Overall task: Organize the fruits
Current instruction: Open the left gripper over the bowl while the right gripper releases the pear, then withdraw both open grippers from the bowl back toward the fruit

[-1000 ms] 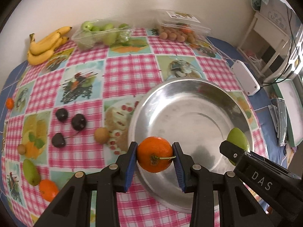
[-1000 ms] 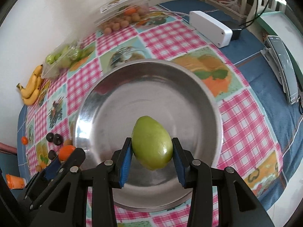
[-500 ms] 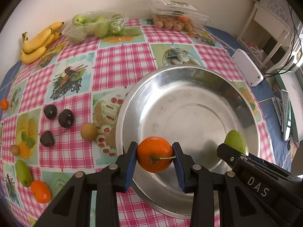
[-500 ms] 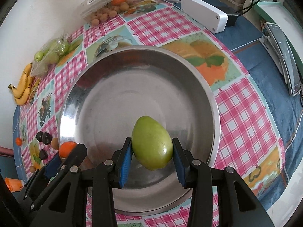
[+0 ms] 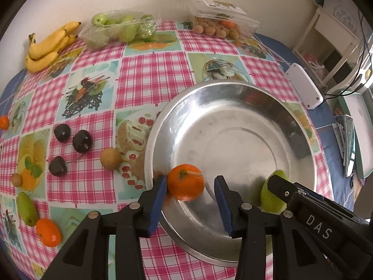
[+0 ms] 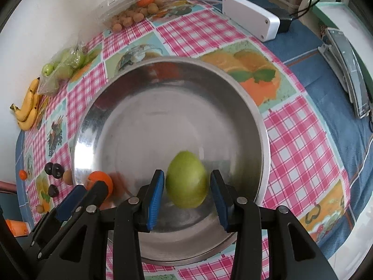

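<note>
A large steel bowl [image 5: 275, 107] sits on the checked tablecloth; it also shows in the right wrist view [image 6: 261, 121]. My left gripper [image 5: 190, 194] is open over the bowl's near-left rim. An orange [image 5: 185, 182] sits blurred between its jaws, touching only the left pad. My right gripper [image 6: 186, 194] is open over the bowl's near side. A green pear-like fruit [image 6: 186, 179] is blurred between its jaws, free of both pads. The pear also shows in the left wrist view [image 5: 271, 196], and the orange in the right wrist view [image 6: 99, 183].
Left of the bowl lie dark plums [image 5: 81, 141], a brown round fruit [image 5: 110, 158], a green pear [image 5: 26, 207] and a small orange [image 5: 48, 232]. Bananas [image 5: 46, 46], bagged green fruit [image 5: 119, 29] and a clear box of small fruit [image 5: 221, 22] line the wall. A white box [image 5: 304, 85] lies right.
Both grippers have opened. The orange and the green fruit have come loose from the pads and are blurred over the bowl. Both grippers moved closer over the bowl.
</note>
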A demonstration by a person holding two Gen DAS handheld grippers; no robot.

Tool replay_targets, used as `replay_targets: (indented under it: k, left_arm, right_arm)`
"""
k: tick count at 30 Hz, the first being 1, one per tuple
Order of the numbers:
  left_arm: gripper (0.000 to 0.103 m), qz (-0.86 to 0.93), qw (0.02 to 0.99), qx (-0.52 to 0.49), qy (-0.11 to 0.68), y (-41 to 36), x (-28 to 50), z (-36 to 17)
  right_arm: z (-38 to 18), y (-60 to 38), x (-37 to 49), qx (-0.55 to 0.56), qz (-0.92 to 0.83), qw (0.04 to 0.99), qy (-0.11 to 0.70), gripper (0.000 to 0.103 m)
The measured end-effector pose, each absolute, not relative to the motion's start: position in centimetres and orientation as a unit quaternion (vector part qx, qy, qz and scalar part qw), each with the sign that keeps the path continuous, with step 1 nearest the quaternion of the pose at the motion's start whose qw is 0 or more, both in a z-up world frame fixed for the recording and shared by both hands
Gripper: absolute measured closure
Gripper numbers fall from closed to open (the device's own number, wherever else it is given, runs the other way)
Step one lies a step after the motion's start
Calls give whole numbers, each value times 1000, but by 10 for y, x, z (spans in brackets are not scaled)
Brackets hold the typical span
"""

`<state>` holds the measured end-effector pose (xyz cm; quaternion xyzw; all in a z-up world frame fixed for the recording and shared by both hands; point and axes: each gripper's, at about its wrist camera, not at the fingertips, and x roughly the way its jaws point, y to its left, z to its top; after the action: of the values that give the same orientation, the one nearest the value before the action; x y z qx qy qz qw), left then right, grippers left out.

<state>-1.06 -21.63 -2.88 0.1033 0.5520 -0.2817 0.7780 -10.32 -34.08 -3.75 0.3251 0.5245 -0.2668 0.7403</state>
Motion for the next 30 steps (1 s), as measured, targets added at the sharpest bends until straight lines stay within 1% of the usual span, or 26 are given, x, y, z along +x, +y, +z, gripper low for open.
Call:
replay_targets:
  k: [10, 16, 17, 20, 24, 30]
  left_arm:
    - [56, -244, 802, 88, 538, -199, 0, -15]
    - [56, -193, 809, 59, 553, -175, 15, -18]
    - [55, -187, 809, 53, 555, -171, 16, -19]
    - [49, -168, 809, 42, 562, -162, 21, -21]
    - [47, -151, 808, 27, 569, -153, 25, -23]
    - [46, -142, 806, 23, 574, -150, 28, -24]
  right_arm:
    - [-29, -342, -105, 325, -270, 749, 511, 60]
    - [-29, -340, -105, 323, -268, 750, 512, 60]
    - [-27, -340, -104, 321, -268, 751, 511, 60]
    - [-20, -338, -103, 314, -265, 763, 498, 60]
    - [-8, -335, -101, 306, -260, 781, 479, 60]
    - [-4, -332, -99, 298, -256, 785, 479, 60]
